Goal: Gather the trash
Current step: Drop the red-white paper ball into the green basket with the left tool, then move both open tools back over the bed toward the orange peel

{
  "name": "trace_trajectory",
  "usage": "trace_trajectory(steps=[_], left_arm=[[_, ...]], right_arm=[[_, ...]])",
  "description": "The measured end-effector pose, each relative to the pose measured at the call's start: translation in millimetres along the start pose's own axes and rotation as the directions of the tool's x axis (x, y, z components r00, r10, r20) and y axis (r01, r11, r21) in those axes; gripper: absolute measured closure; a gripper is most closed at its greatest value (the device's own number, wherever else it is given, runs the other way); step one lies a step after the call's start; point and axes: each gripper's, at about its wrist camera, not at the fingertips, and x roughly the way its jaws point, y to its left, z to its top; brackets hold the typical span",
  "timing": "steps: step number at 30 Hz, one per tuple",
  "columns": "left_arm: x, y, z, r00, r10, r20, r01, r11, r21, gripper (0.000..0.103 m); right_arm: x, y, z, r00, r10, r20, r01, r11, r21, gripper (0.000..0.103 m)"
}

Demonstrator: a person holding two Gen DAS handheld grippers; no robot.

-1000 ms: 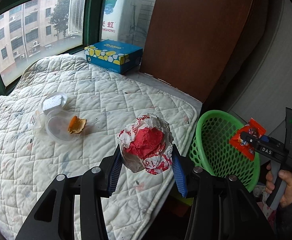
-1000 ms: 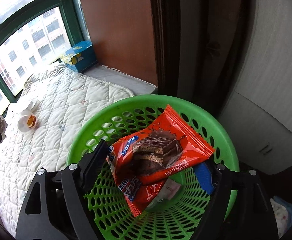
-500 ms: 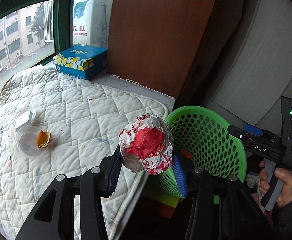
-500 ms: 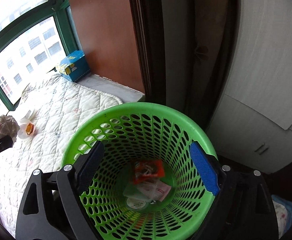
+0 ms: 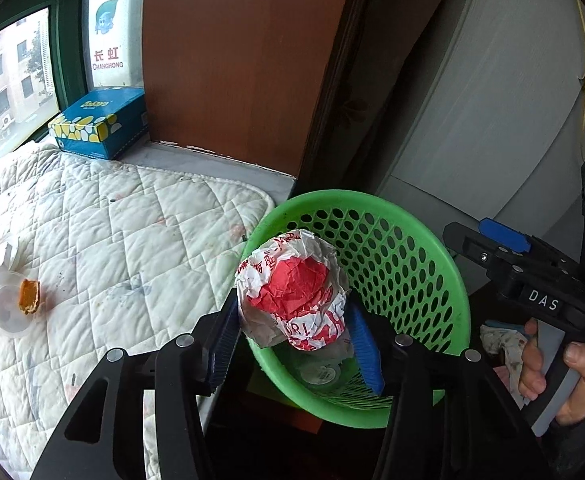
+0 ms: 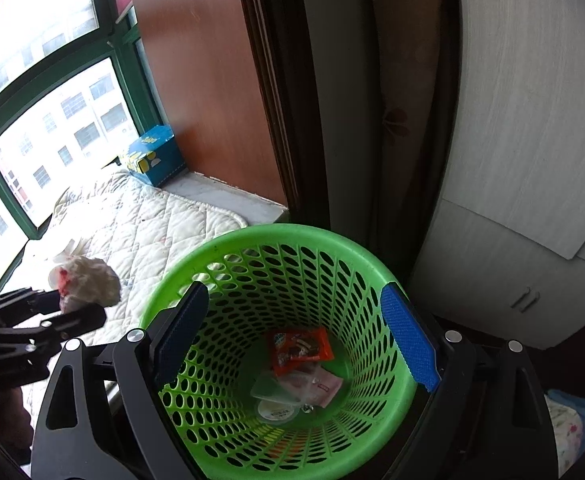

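Note:
My left gripper is shut on a crumpled red and white paper wrapper and holds it over the near rim of the green mesh basket. The wrapper also shows in the right wrist view, left of the basket. My right gripper is open and empty above the basket. An orange snack packet and other wrappers lie on the basket floor. The right gripper also shows in the left wrist view.
A quilted white mat covers the window ledge. A clear plastic cup with an orange peel lies on it at the left. A blue tissue box stands at the back by the wooden panel. A white cabinet stands right.
My left gripper carried the paper wrapper right, from over the mat to the basket rim. My right gripper opened and the orange snack packet fell into the basket.

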Motion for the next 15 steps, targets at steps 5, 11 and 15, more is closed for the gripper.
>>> trace_trajectory(steps=[5, 11, 15], left_arm=[[10.4, -15.1, 2.2, 1.000, -0.019, -0.015, 0.019, 1.000, 0.019, 0.045], [11.5, -23.6, 1.5, 1.000, -0.021, -0.002, 0.021, 0.999, 0.024, 0.030], [6.8, -23.3, 0.5, 1.000, -0.026, 0.009, 0.025, 0.999, 0.026, 0.028]], right_arm=[[-3.9, -6.6, -1.0, 1.000, -0.002, 0.006, 0.002, 1.000, 0.017, 0.016], [-6.6, -14.5, -2.0, 1.000, -0.005, 0.006, 0.005, 0.999, 0.036, 0.016], [-7.2, -14.0, -2.5, 1.000, -0.004, 0.006, 0.003, 0.999, 0.037, 0.016]])
